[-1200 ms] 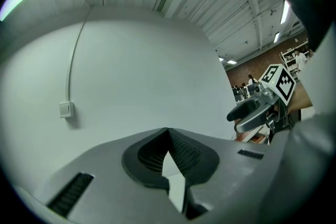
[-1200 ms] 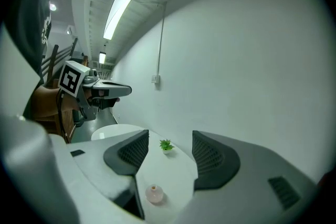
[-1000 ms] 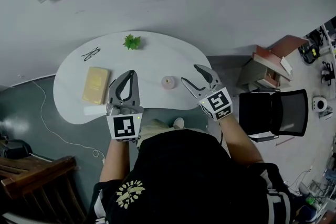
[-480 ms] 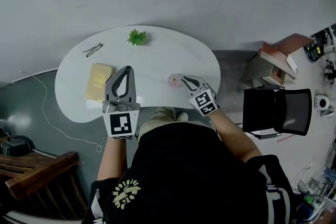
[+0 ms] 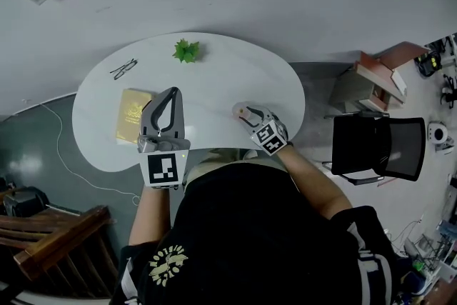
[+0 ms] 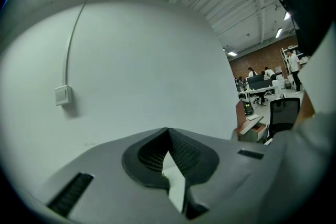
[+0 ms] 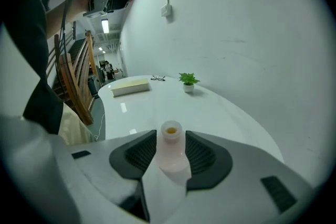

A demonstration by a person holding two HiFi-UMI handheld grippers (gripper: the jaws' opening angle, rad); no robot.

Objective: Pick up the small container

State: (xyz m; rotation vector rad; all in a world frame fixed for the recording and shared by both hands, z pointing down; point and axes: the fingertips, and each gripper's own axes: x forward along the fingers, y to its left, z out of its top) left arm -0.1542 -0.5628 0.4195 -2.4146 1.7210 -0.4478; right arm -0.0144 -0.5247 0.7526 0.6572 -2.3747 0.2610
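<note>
The small container (image 5: 238, 109), pale pink with a round open neck, is near the front right edge of the white table (image 5: 235, 71). In the right gripper view the small container (image 7: 171, 148) stands upright between the two dark pads, which lie against its sides. The jaws of my right gripper (image 5: 243, 113) are opening around it. My left gripper (image 5: 171, 91) hovers over the table's front left, next to the book. It is shut and holds nothing. In its own view the left gripper (image 6: 168, 131) shows its tips meeting.
A yellow book (image 5: 132, 119), a pair of glasses (image 5: 123, 68) and a small green plant (image 5: 186, 51) lie further back on the table. A black office chair (image 5: 377, 146) and a low cabinet (image 5: 375, 82) stand to the right. A wooden chair (image 5: 50, 239) is at the lower left.
My right gripper has moved left to the small container and its wide-open jaws have closed around it. The left gripper has barely moved.
</note>
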